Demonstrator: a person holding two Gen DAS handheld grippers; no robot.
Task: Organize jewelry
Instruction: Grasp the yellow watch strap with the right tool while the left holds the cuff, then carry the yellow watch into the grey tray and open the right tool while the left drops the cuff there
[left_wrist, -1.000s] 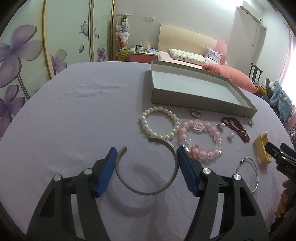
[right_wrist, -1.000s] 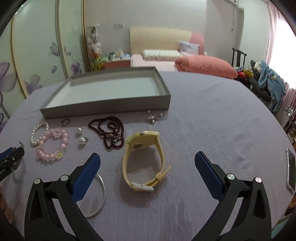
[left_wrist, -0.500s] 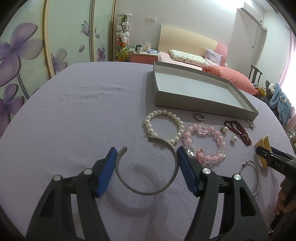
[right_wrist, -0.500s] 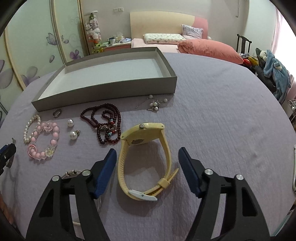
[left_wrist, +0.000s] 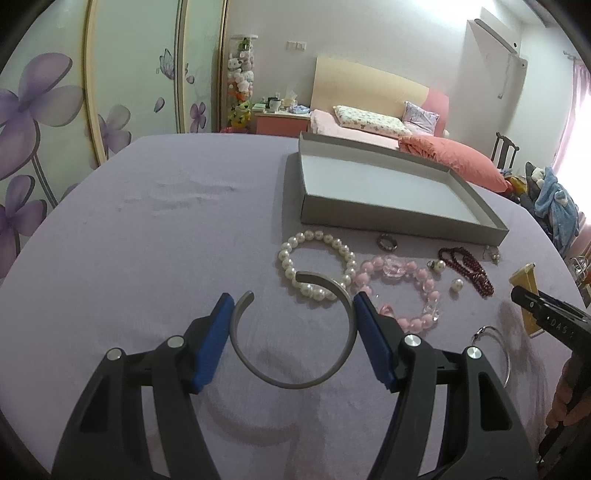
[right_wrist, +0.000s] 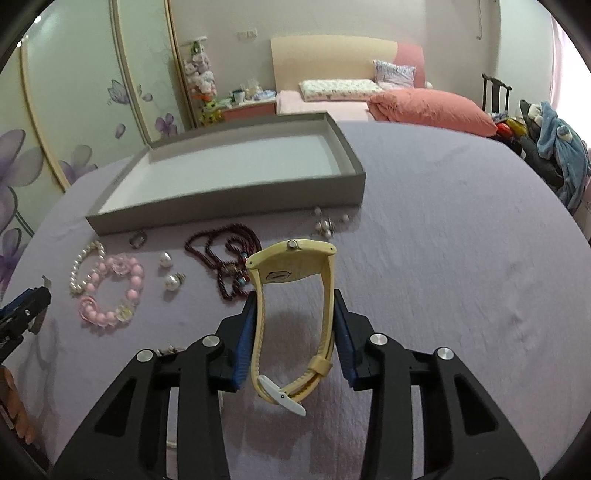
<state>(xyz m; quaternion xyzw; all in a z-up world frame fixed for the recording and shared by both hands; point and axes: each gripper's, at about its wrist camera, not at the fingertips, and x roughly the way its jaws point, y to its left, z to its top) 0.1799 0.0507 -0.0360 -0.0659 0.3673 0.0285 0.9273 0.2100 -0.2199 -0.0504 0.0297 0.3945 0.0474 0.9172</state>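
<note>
My left gripper (left_wrist: 293, 308) is shut on a grey open metal bangle (left_wrist: 291, 380), held just above the purple cloth. My right gripper (right_wrist: 294, 304) is shut on a yellow watch (right_wrist: 291, 266) by its strap and holds it lifted off the cloth; it also shows in the left wrist view (left_wrist: 526, 284). An empty grey tray (right_wrist: 236, 206) lies beyond, also in the left wrist view (left_wrist: 399, 221). On the cloth lie a pearl bracelet (left_wrist: 317, 264), a pink bead bracelet (left_wrist: 402, 291), a dark red bead necklace (right_wrist: 225, 254), a small ring (left_wrist: 386, 243) and pearl earrings (right_wrist: 171, 282).
A thin silver hoop bangle (left_wrist: 498, 350) lies at the right of the left wrist view. A small cluster of pearl pieces (right_wrist: 327, 225) lies by the tray's near right corner. A bed with pink bedding (right_wrist: 424, 107) and a wardrobe stand behind the table.
My right gripper has closed on the yellow watch and lifted it off the cloth. My left gripper still holds the grey bangle and has shifted slightly.
</note>
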